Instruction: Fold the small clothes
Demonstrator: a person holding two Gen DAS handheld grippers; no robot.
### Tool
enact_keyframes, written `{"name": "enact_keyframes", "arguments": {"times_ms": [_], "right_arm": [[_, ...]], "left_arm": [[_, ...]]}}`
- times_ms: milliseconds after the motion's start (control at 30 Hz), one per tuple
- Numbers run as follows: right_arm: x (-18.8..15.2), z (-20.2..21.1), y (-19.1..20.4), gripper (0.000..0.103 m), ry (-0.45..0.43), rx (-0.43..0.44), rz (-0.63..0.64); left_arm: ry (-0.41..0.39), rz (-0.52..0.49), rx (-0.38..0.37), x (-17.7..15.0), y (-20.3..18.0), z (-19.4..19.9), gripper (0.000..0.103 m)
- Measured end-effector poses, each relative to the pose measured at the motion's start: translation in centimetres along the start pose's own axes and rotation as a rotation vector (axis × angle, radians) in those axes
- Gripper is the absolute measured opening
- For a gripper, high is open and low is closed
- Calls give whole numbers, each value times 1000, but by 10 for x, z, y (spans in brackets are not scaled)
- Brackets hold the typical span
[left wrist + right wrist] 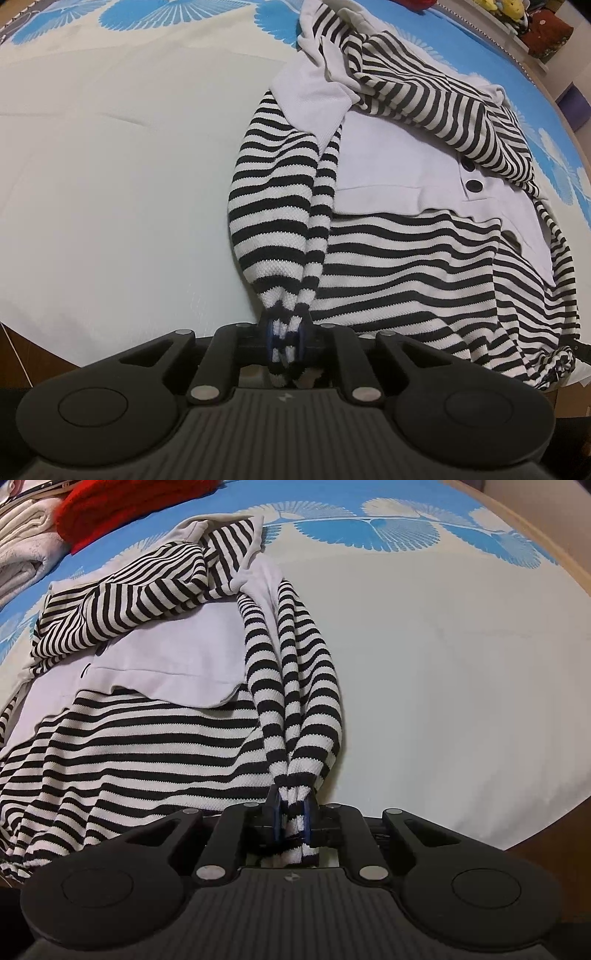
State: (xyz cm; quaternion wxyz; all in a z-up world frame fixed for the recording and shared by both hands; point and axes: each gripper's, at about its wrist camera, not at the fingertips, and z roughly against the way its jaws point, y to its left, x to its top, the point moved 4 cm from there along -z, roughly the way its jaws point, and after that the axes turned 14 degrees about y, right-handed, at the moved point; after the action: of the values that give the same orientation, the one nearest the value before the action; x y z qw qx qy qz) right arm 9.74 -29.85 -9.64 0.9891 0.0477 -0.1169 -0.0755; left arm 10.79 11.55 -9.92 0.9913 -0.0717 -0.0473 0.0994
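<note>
Left gripper (286,338) is clamped on a bunched striped sleeve (275,206); right gripper (291,821) likewise pinches the other sleeve (295,686). Striped top (413,251) lies ahead, btwn both tools, on the sheet (122,177). Suggest: lift both evenly w/ light tension, lay sleeves inward across the body, release flat.

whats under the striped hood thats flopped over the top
The striped hood lies on the shirt's white chest panel; two black buttons show at its edge. Anything further under the hood is covered.
</note>
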Motion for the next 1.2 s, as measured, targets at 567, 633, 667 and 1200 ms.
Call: {"name": "enact_keyframes", "arguments": {"times_ms": [567, 633, 667, 1200], "right_arm": [[-2, 2, -2, 11, -2, 3, 12], [-2, 2, -2, 11, -3, 3, 12], [-2, 2, -2, 11, -3, 4, 13], [11, 113, -25, 5, -264, 261, -120]], "left_arm": [[-22, -40, 27, -1, -4, 1, 12], [-26, -44, 29, -2, -4, 1, 12], [-31, -45, 31, -2, -4, 2, 11], [-280, -26, -40, -23, -15, 99, 6]]}}
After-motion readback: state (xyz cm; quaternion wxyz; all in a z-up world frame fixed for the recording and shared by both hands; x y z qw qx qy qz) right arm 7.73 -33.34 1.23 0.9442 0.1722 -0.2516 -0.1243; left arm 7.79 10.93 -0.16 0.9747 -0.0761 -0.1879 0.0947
